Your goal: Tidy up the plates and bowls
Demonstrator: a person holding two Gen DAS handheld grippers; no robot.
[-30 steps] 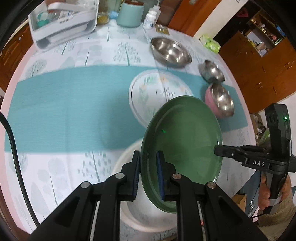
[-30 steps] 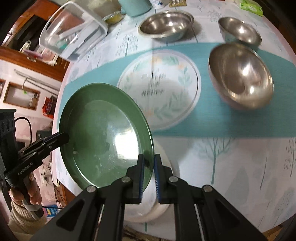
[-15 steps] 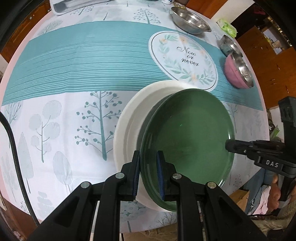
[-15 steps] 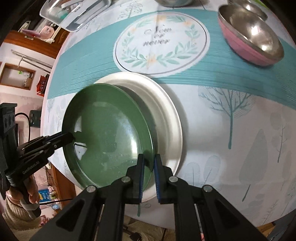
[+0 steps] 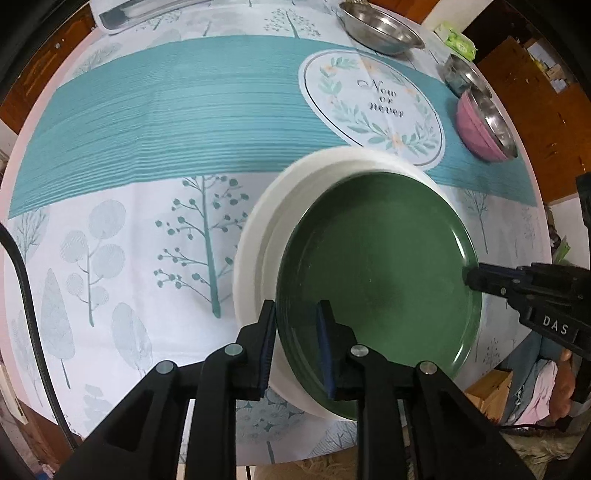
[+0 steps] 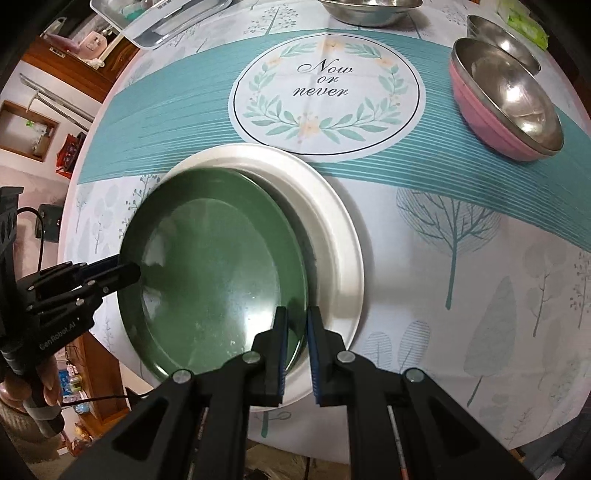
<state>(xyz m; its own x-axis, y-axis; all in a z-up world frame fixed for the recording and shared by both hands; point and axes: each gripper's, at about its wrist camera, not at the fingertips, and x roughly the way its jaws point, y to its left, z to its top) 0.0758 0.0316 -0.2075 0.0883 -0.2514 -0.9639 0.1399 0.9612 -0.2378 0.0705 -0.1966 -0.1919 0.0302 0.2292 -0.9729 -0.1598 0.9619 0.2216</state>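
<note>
Both grippers hold the green plate (image 6: 218, 273) by opposite rim edges: the left gripper (image 5: 295, 343) and the right gripper (image 6: 295, 343) each have jaws narrowed onto it. It sits low over the white plate (image 6: 332, 229), off-centre, apparently not released. Ahead of the jaws, the pink bowl (image 6: 491, 122) and steel bowls (image 5: 380, 27) look unsorted.

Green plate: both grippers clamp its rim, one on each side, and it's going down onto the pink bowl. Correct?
Not quite. Both grippers, left and right, do clamp the green plate by its rim on opposite sides, but it is over the white plate, not the pink bowl. The right wrist view shows that bowl standing apart, beyond the round "Now or never" print.
</note>
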